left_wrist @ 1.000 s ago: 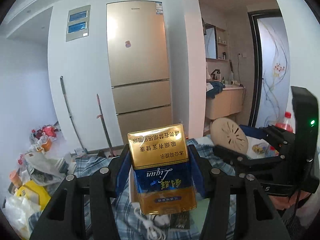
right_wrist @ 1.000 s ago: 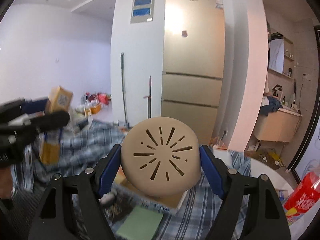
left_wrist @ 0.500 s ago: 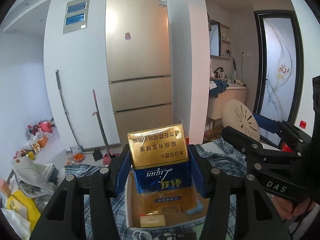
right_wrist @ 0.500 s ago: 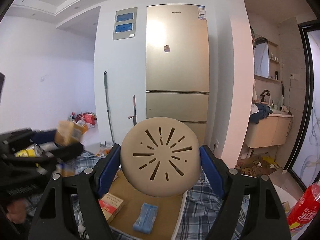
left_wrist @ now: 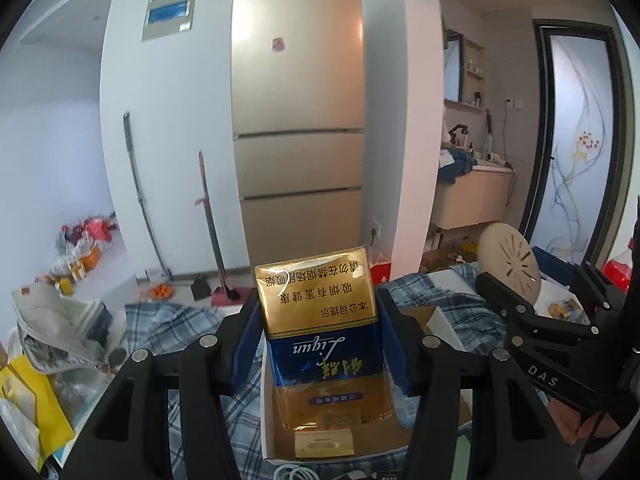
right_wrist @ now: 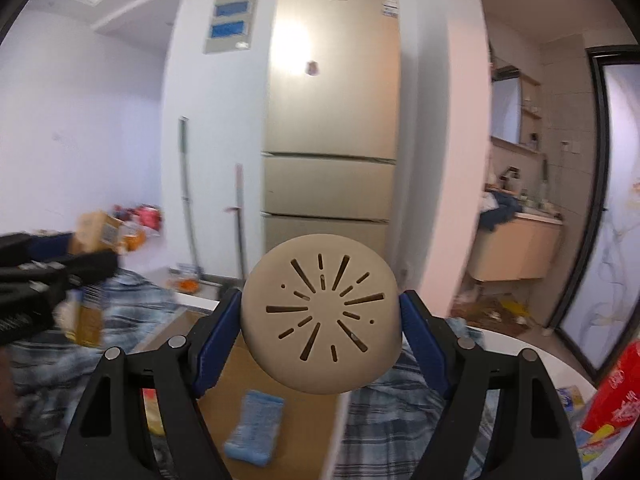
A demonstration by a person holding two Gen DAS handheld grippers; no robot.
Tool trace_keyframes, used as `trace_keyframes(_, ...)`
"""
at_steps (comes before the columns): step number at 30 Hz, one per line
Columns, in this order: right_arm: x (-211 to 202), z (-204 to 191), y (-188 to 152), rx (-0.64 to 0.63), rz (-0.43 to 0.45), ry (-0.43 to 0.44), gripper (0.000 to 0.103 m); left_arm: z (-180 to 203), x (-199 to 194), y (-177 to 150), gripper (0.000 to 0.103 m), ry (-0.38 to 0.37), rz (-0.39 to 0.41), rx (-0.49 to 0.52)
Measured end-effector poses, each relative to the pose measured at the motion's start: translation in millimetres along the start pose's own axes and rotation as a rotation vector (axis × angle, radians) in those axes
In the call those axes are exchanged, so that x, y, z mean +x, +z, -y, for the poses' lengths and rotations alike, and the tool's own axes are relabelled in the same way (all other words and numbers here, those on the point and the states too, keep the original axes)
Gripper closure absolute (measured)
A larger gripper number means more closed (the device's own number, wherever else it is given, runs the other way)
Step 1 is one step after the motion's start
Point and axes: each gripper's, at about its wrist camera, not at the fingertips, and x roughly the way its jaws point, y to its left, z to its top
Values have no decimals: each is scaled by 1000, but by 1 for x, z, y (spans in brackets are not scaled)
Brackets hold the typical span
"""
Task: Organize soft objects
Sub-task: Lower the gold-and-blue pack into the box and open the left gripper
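My left gripper (left_wrist: pixel 318 344) is shut on a gold and blue soft pack (left_wrist: pixel 326 336) and holds it upright over an open cardboard box (left_wrist: pixel 267 408) on the plaid cloth. A small gold box (left_wrist: pixel 324 445) lies in that box. My right gripper (right_wrist: pixel 320 320) is shut on a round beige slotted pad (right_wrist: pixel 320 314), held above the same box (right_wrist: pixel 244 364), where a blue cloth piece (right_wrist: pixel 256 428) lies. In the left wrist view the right gripper (left_wrist: pixel 532 300) with its pad (left_wrist: pixel 510 262) shows at the right. The left gripper (right_wrist: pixel 60 280) shows blurred at the left of the right wrist view.
A gold fridge (left_wrist: pixel 298 112) stands behind against a white wall, with a mop and broom (left_wrist: pixel 210 216) leaning beside it. Bags and clutter (left_wrist: pixel 52 320) pile at the left. A red bottle (right_wrist: pixel 616 392) stands at the right edge, a vanity (left_wrist: pixel 472 196) beyond.
Both grippers have moved forward and down over the cloth with their objects. The open box has come into view under them. Neither grip has changed.
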Motion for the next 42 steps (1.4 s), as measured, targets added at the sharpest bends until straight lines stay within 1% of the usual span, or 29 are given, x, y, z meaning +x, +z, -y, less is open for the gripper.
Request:
trace_keyframes(2, 12, 2, -7, 8, -48, 5, 26, -4, 12, -4, 46, -16, -42, -5)
trace_keyframes(5, 26, 1, -17, 3, -89, 6, 26, 0, 26, -12, 46, 15, -70, 57)
trace_keyframes(6, 30, 0, -20, -5, -101, -4, 26, -1, 34, -16, 46, 8, -93, 59)
trace_keyframes(8, 38, -2, -26, -19, -127, -31, 26, -7, 45, -21, 46, -7, -135, 31)
trace_keyframes(9, 42, -1, -28, -20, -141, -29, 26, -11, 51, -23, 46, -7, -152, 15)
trace_keyframes(11, 50, 2, -33, -17, -185, -7, 26, -15, 61, -29, 46, 8, -182, 7)
trace_keyframes(14, 62, 8, -38, 11, -242, 26, 26, -17, 72, -36, 46, 6, -221, 10)
trace_keyframes(16, 68, 7, -40, 12, -254, 47, 26, -15, 79, -42, 46, -1, -256, 27)
trace_keyframes(19, 73, 5, -43, 3, -246, 36, 26, -11, 85, -47, 46, 13, -275, 52)
trace_keyframes(25, 81, 6, -47, 6, -281, 87, 26, -13, 90, -50, 46, 13, -291, 45)
trace_keyframes(30, 89, 1, -53, 1, -332, 121, 26, -18, 96, -52, 46, -21, -334, -7)
trace_keyframes(35, 91, -3, -56, 3, -355, 163, 25, -18, 104, -58, 46, -32, -377, -11)
trace_keyframes(39, 91, -4, -57, 0, -365, 168, 24, -12, 108, -62, 46, -43, -393, 12)
trace_keyframes(42, 95, -4, -60, 4, -395, 173, 23, -10, 110, -63, 45, -42, -395, 27)
